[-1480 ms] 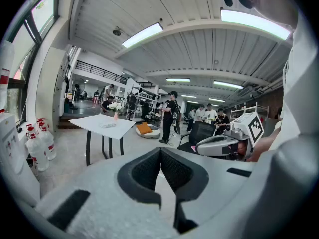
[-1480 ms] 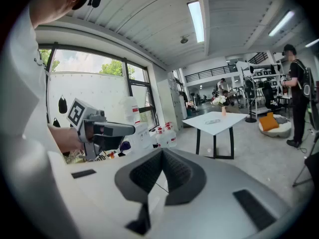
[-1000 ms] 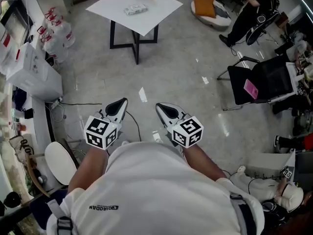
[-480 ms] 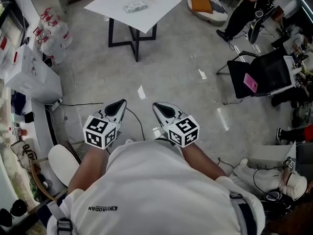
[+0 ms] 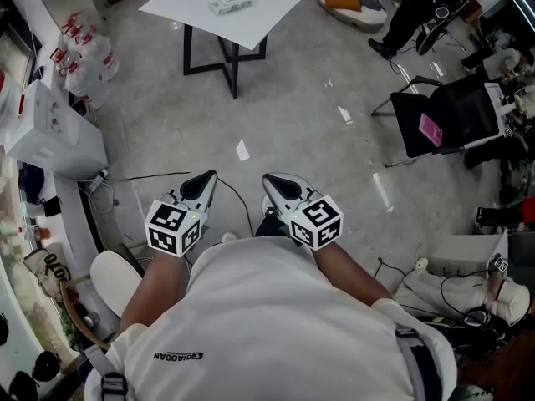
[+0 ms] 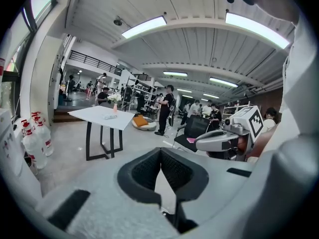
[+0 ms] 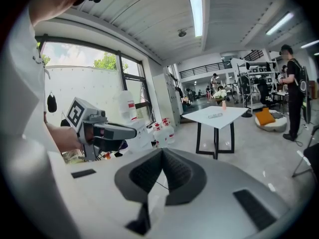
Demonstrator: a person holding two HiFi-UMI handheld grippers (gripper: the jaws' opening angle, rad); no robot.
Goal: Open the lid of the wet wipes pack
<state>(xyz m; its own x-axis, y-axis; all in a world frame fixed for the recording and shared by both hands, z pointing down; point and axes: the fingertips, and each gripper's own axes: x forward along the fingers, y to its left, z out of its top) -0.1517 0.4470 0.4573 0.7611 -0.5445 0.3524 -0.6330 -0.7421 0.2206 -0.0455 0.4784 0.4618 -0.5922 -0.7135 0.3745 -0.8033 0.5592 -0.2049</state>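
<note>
table point(image 5: 251, 25) higher in head view | wipes pack point(image 5: 231, 5) nearer top edge

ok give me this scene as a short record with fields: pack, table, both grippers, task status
pack: pale wet wipes pack, flat on the table, lid too small to read
table: white square table with black legs, across the floor from the person
left gripper: shut, empty, held by the torso
right gripper: shut, empty, held by the torso
task status: not begun, neither gripper near the pack
</note>
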